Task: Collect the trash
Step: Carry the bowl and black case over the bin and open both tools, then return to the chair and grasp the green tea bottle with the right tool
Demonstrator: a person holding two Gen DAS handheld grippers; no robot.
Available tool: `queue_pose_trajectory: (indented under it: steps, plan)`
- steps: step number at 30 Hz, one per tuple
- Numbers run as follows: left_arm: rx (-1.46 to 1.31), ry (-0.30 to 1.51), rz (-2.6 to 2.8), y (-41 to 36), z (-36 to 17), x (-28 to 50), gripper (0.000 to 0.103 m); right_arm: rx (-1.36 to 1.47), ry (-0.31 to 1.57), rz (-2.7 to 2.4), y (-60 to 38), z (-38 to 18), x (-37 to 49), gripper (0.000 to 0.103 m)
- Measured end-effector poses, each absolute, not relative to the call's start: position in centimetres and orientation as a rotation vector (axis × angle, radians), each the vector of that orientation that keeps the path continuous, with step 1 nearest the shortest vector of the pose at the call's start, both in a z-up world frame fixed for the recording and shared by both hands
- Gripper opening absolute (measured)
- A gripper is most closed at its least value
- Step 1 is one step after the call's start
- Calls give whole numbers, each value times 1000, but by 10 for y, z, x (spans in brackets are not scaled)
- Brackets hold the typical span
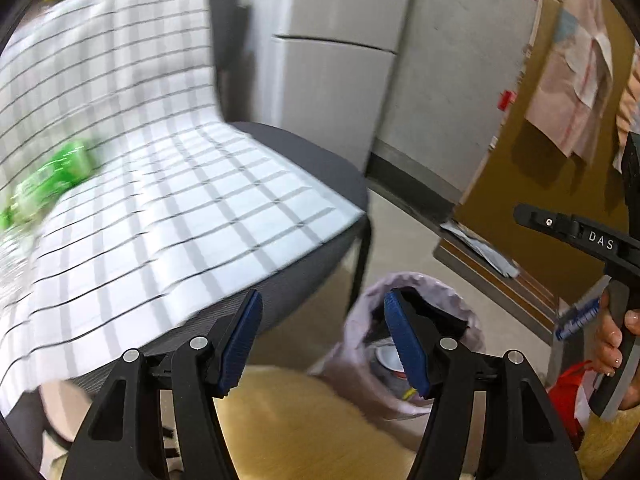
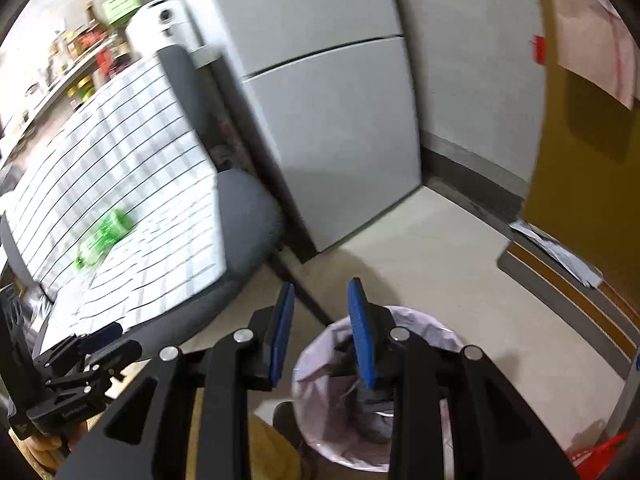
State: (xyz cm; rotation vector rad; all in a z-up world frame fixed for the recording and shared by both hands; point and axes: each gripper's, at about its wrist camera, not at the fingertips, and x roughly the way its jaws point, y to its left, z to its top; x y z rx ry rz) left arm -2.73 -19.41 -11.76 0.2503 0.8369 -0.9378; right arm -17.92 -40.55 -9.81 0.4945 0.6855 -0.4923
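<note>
A green plastic bottle [image 1: 52, 184] [image 2: 104, 236] lies blurred on a checked cloth [image 1: 180, 200] draped over a grey chair [image 2: 248, 216]. On the floor stands a trash bin with a pale liner [image 1: 420, 280] [image 2: 424, 324], and some trash shows inside it [image 1: 386, 358]. My left gripper [image 1: 322, 320] is open above the chair's front edge and the bin, with nothing between its blue pads. My right gripper [image 2: 320, 300] hangs over the bin's left rim, its jaws a narrow gap apart and empty. A hand [image 1: 616, 340] holds the right gripper's handle at the right edge of the left wrist view.
A grey fridge [image 2: 332, 120] stands behind the chair. A brown door [image 1: 560, 200] with papers pinned on it fills the right. A shelf of bottles [image 2: 80, 48] is at the far left. A yellow wooden surface [image 1: 300, 420] lies below the left gripper, a red bag [image 1: 568, 392] beside it.
</note>
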Motion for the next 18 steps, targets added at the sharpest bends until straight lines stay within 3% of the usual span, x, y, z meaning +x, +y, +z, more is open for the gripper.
queue_pose_trajectory:
  steps: [11, 18]
  plan:
    - [108, 809, -637, -86, -99, 23, 64, 354, 726, -260, -320, -86, -92, 28]
    - [16, 800, -469, -19, -91, 58, 64, 265, 752, -112, -271, -80, -22, 37]
